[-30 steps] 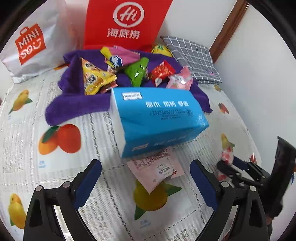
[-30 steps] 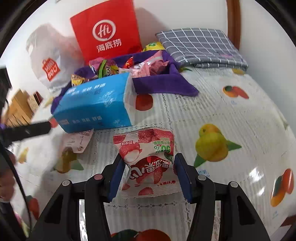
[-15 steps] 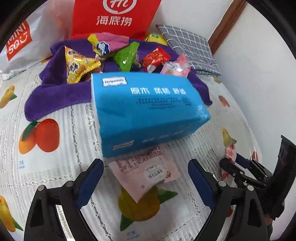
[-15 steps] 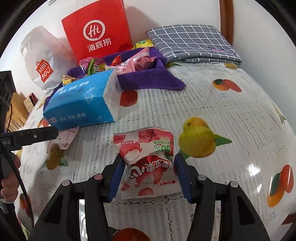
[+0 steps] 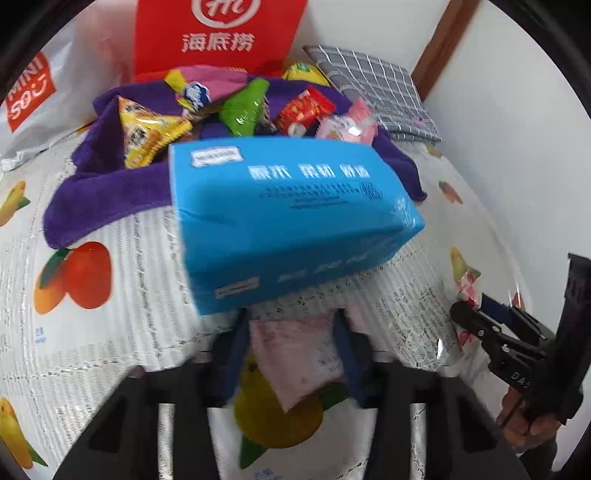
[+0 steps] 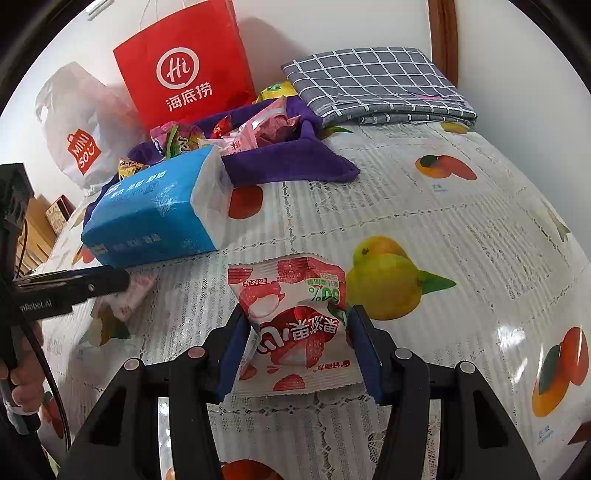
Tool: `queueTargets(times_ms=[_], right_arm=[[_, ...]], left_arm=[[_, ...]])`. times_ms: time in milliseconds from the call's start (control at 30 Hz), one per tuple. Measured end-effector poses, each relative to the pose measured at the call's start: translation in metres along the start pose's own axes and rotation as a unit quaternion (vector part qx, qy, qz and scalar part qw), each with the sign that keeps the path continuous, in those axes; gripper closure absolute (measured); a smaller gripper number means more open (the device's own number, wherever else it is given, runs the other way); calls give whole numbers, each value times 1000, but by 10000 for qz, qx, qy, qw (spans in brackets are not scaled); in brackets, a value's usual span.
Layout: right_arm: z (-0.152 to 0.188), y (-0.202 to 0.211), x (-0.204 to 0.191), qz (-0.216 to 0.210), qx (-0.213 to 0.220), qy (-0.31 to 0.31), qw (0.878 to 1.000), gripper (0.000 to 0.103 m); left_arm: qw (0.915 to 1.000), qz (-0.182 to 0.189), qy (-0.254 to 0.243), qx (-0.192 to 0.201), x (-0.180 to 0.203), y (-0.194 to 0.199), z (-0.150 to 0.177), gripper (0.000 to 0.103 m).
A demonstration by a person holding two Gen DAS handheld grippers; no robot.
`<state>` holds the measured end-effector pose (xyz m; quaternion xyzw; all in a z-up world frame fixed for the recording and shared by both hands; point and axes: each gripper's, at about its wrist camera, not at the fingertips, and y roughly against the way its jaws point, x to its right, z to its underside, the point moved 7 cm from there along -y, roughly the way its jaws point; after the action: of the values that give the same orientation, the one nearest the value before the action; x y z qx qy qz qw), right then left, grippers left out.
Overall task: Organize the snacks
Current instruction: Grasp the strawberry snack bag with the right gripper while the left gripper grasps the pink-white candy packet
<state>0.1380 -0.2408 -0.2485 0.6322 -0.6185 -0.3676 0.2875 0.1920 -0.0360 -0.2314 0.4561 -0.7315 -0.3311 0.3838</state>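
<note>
A pale pink snack packet (image 5: pixel 295 354) lies on the fruit-print tablecloth just in front of a blue tissue pack (image 5: pixel 288 218). My left gripper (image 5: pixel 290 317) has its jaws closing, and both pads press on the packet's sides. From the right wrist view the left gripper (image 6: pixel 110 280) reaches in from the left over the same pink packet (image 6: pixel 136 291). My right gripper (image 6: pixel 297 312) is shut on a red and white strawberry snack packet (image 6: pixel 295 325), held above the cloth. Behind the tissue pack, a purple cloth (image 5: pixel 96 195) holds several more snacks.
A red paper bag (image 5: pixel 218 33) and a white Miniso bag (image 5: pixel 33 92) stand at the back against the wall. A folded grey checked cloth (image 6: pixel 376 85) lies at the back right. A person's hand (image 5: pixel 521 417) grips the right gripper's handle.
The left gripper's jaws went from wide open to closed on the pink packet, after edging nearer the tissue pack. The right gripper kept still with its packet.
</note>
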Motion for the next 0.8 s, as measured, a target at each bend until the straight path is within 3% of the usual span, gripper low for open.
queueTargets(times_ms=[167, 367, 700, 767, 800], right_arm=[[-2, -1, 0, -9, 15, -12, 10000, 49], [-4, 0, 0, -23, 12, -66, 10000, 49], [-6, 6, -8, -85, 66, -3, 9999, 49], [-5, 6, -8, -82, 45, 12, 10000, 49], [-5, 6, -8, -69, 43, 22, 10000, 49]], left_arm=[[10000, 27, -8, -49, -5, 5, 3, 80], [9998, 185, 77, -11, -11, 16, 12, 92], [9993, 352, 99, 19, -14, 28, 20, 94], [9990, 434, 89, -69, -8, 25, 19, 90], [9989, 450, 74, -100, -5, 23, 18, 76]])
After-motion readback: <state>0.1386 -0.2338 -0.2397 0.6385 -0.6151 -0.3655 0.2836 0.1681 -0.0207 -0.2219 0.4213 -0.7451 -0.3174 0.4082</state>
